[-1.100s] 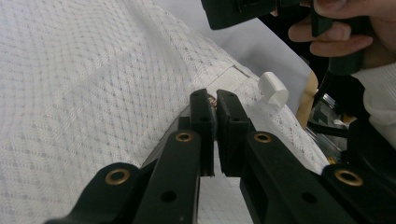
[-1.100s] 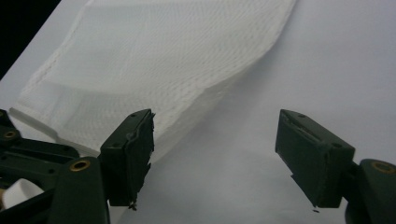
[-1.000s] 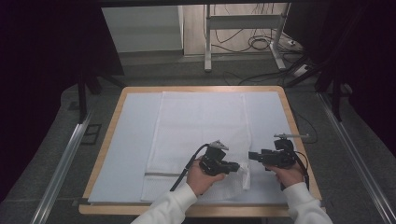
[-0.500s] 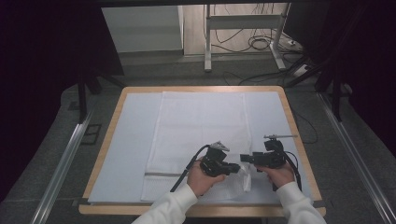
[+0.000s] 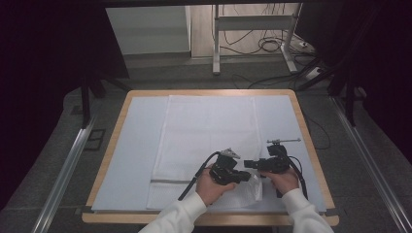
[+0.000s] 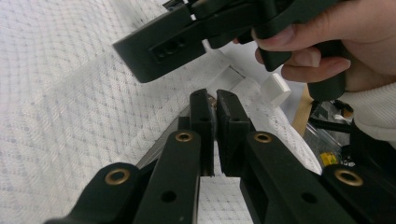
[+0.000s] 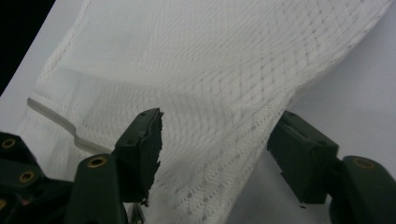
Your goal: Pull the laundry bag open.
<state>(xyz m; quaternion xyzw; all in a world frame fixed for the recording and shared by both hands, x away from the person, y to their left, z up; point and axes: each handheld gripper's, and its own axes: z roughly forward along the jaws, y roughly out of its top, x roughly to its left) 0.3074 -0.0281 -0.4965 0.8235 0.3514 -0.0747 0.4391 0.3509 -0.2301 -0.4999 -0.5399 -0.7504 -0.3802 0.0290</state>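
Table (image 5: 116, 145) was covered in a pale sheet, with the white mesh laundry bag (image 5: 209, 131) lying long-axis away from me. My left gripper (image 5: 247, 177) had its jaws pinched shut on the bag's near right corner. The right gripper (image 5: 248, 164), just right of that corner, had its jaws spread wide around the bag's lifted edge, so it was the closer one for the next grab.

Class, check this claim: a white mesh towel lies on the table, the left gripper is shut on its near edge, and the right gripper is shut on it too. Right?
Not quite. The right gripper is open: the right gripper view shows its jaws spread wide around the white mesh towel. The left gripper is indeed shut on the edge.
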